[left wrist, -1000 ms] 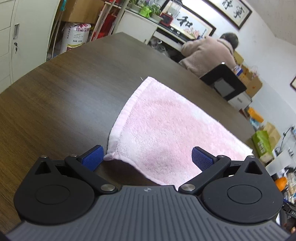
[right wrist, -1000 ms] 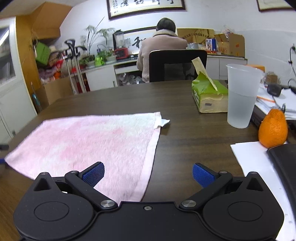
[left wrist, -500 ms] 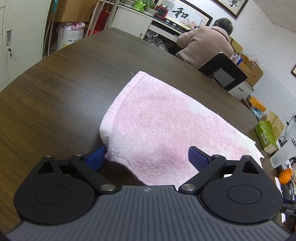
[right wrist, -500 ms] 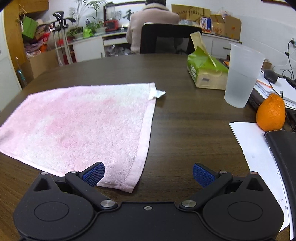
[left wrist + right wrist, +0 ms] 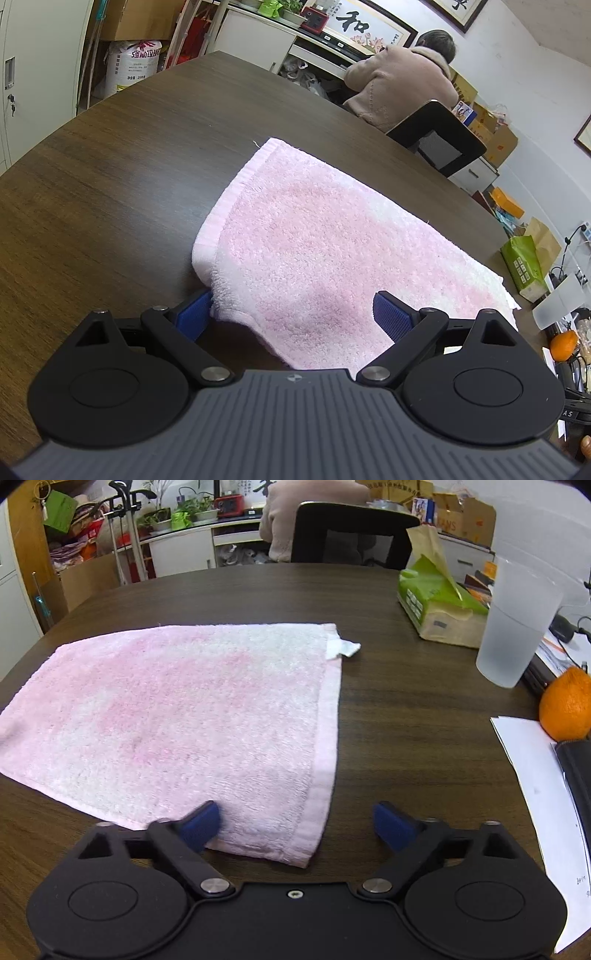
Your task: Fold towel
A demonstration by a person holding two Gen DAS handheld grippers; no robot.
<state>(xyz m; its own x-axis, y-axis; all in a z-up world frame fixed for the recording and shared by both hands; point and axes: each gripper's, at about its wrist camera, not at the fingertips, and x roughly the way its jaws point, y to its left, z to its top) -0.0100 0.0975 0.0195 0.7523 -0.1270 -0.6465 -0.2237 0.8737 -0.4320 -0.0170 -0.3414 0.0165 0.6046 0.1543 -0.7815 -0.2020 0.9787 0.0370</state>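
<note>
A pink towel lies spread flat on the dark wooden table. My left gripper straddles its near left corner. The jaws are still wide; the left pad touches the slightly bunched edge and the right pad rests over the cloth. In the right wrist view the towel has a white label at its far right corner. My right gripper is closing around the near right corner: its left pad is on the cloth, and its right pad hovers over bare table.
To the right stand a frosted plastic cup, a green tissue pack, an orange, white papers and a black case. A person sits in a black chair beyond the far edge.
Both grippers have moved forward and down onto the towel's near corners. The left corner has bunched against the left pad. The right jaws have narrowed.
</note>
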